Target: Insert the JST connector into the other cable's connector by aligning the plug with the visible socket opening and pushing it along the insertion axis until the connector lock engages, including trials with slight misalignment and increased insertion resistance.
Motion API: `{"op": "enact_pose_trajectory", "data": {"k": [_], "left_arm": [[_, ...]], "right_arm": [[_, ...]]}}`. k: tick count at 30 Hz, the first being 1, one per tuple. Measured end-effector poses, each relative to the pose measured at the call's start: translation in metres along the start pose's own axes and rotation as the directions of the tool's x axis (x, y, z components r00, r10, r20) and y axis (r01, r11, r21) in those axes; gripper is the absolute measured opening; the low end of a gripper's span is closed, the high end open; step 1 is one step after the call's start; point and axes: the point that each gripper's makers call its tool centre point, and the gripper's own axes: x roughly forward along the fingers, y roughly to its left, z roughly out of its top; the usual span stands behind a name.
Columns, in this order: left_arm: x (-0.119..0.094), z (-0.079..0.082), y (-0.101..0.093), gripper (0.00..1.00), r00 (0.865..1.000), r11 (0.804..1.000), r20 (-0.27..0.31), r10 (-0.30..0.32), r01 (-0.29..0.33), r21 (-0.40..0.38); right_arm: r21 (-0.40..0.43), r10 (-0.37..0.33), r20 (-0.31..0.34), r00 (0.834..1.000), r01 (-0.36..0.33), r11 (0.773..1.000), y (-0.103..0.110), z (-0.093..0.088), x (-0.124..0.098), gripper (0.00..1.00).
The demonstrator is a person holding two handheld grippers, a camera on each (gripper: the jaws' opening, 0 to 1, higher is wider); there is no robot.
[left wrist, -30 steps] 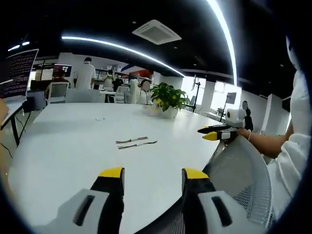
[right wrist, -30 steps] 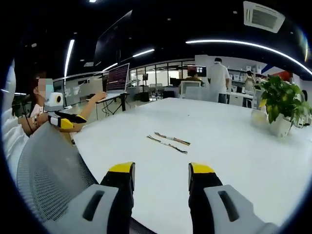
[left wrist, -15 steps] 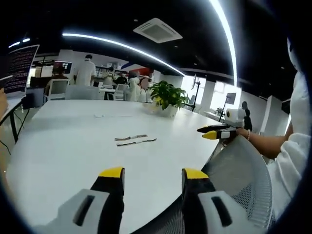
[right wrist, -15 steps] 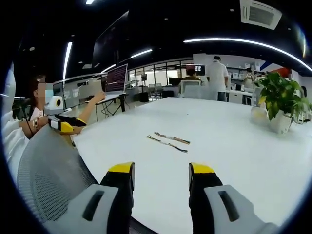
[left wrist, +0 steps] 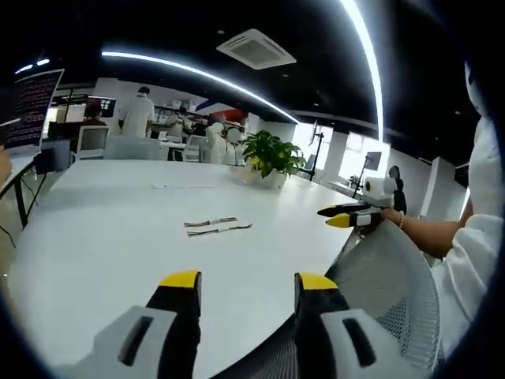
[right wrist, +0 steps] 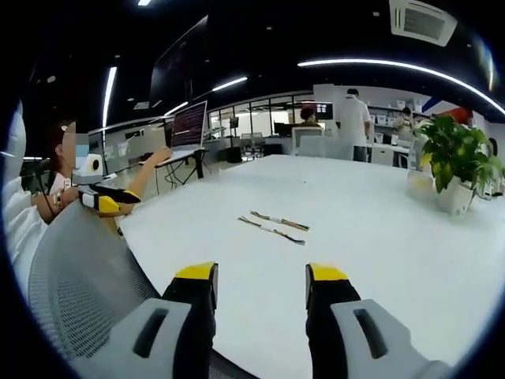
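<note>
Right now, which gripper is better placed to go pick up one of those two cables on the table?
Neither clearly. Both the left gripper and the right gripper are open and empty, held back over the mesh chair, with the two cables lying side by side, centred ahead of each.

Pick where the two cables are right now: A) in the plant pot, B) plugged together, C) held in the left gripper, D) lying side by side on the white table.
D: the two cables lie apart from both open grippers, on the white table.
</note>
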Motion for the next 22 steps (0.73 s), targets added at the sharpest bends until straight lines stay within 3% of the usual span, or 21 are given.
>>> {"op": "enact_pose_trajectory", "data": {"k": [22], "left_arm": [[0.0001, 0.0008, -0.0001, 0.47, 1.0, 1.0, 0.005, 0.008, -0.008, -0.002]], "right_arm": [[0.023, -0.009, 0.012, 1.0, 0.008, 1.0, -0.0024, 0.0005, -0.0001, 0.44]]}}
